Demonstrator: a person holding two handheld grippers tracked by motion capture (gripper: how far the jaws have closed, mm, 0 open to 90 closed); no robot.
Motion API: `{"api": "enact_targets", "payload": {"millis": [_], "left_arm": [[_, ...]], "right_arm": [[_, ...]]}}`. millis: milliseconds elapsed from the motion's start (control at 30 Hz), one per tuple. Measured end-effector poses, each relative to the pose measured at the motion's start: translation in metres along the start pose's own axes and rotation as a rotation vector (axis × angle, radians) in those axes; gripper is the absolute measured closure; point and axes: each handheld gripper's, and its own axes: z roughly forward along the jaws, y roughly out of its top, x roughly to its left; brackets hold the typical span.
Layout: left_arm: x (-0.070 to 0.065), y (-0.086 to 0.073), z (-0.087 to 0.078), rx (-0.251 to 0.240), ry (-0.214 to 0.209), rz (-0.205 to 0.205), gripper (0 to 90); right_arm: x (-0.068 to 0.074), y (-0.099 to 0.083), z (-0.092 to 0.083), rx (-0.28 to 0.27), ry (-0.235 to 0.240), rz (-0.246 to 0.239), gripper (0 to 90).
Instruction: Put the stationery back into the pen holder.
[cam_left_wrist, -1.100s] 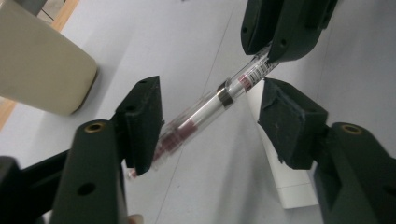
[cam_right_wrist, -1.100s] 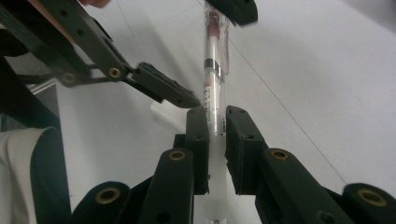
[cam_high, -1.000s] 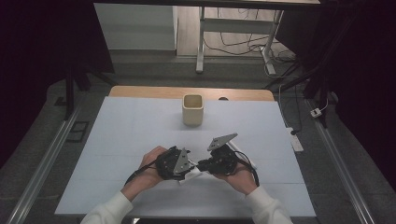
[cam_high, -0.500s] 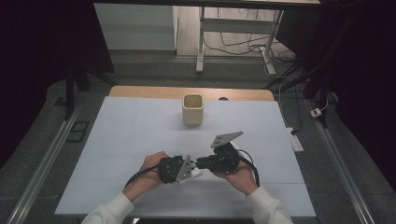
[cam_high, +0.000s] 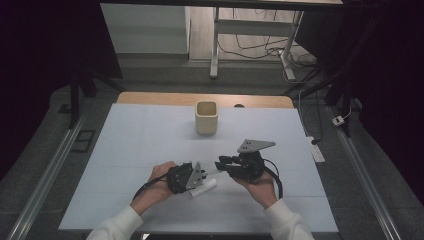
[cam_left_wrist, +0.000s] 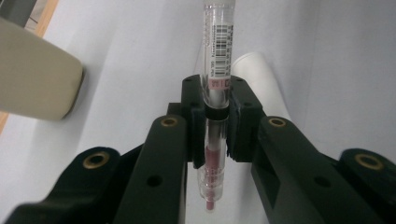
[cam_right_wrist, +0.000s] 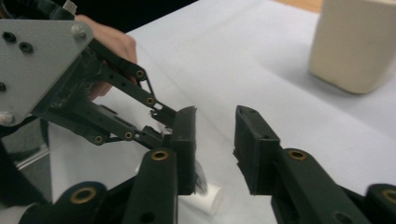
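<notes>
**Clear tube clamped in the left hand-held gripper, right one parted beside it**

The left hand-held gripper (cam_high: 197, 175) sits low over the near middle of the pale surface (cam_high: 125, 150), and its jaws have just been closing. They now clamp a clear tube (cam_left_wrist: 215, 88) with a barcode label and a pink stick inside. In the left gripper view the two black pads (cam_left_wrist: 196, 121) press on the tube from both sides, about at its middle, so its labelled end reaches out beyond the pads and its other end runs back between the arms of the jaws.

The right hand-held gripper (cam_high: 223, 162) faces the left one, tip close to tip, a grey three-cornered plate on top of it. Its jaws have just been opening; in the right gripper view they stand apart with nothing between them (cam_right_wrist: 215, 135), the left pad just beside the left gripper's linkage.

A white cylinder (cam_high: 204, 188) lies on the surface just under and beside the left hand-held gripper. A cream square cup (cam_high: 206, 117) stands upright farther back, well apart from both hands.
</notes>
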Motion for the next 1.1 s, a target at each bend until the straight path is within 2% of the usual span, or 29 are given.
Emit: {"api": "enact_targets", "payload": {"millis": [200,433,567,767,1100], "left_arm": [[0.001,-0.002,-0.001,-0.007,0.014,-0.013,78.4],[0.005,-0.005,-0.003,-0.019,0.024,-0.042,78.4],[0.011,-0.01,-0.004,-0.039,0.027,-0.086,78.4],[0.02,-0.018,-0.01,-0.085,0.032,-0.166,78.4],[0.027,-0.027,-0.013,-0.123,0.024,-0.24,78.4]], "right_arm": [[-0.004,-0.001,-0.003,-0.038,-0.021,0.02,60.7],[-0.005,-0.001,-0.01,-0.079,-0.042,0.003,54.3],[-0.006,-0.003,-0.013,-0.088,-0.046,-0.013,48.4],[-0.01,-0.008,-0.017,-0.113,-0.059,-0.015,46.0],[-0.017,-0.02,-0.022,-0.086,-0.075,-0.014,44.6]]}}
